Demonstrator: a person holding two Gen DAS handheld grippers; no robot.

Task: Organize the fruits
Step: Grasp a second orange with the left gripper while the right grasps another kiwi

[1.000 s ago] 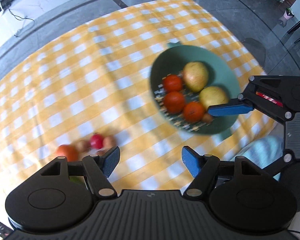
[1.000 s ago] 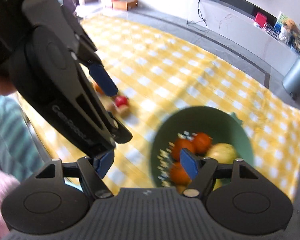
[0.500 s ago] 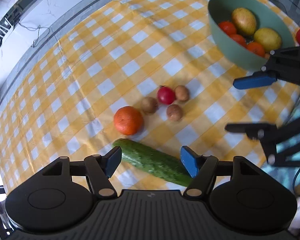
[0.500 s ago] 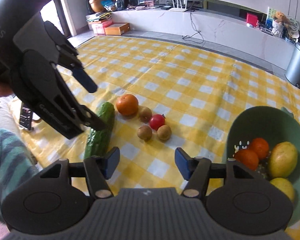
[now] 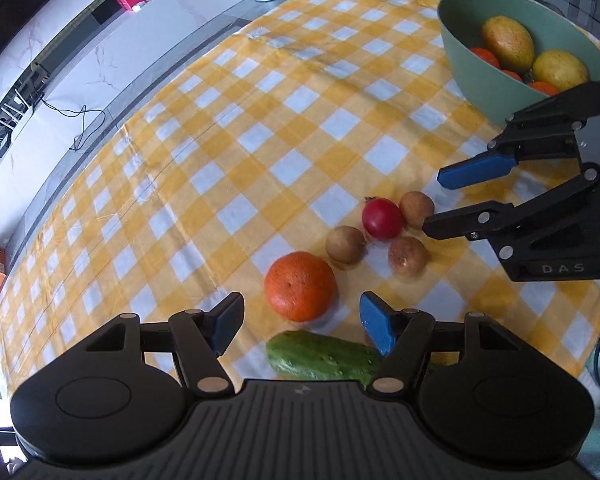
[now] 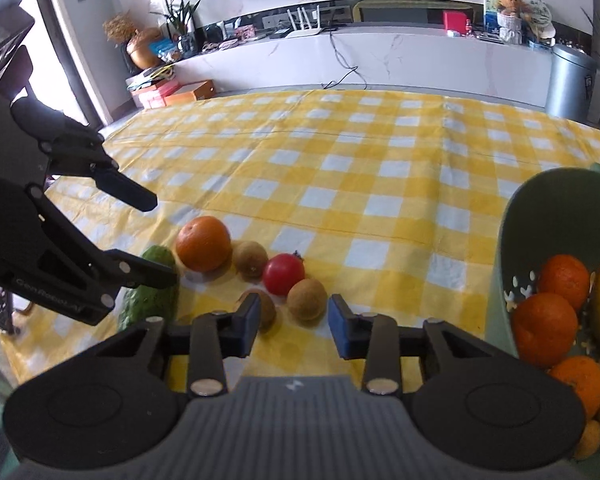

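Note:
On the yellow checked cloth lie an orange, a red fruit, three brown kiwis and a cucumber. My left gripper is open and empty, low over the orange and cucumber. My right gripper is open and empty just before a kiwi and the red fruit. It also shows in the left wrist view. A green bowl at the right holds oranges and yellow fruits.
The bowl's wall stands close to the right of my right gripper. The cloth's near edge runs under both grippers. A grey bin and a white counter stand beyond the table.
Both grippers have swung from over the bowl to the loose fruits and come lower and closer to them. Both stay open and empty.

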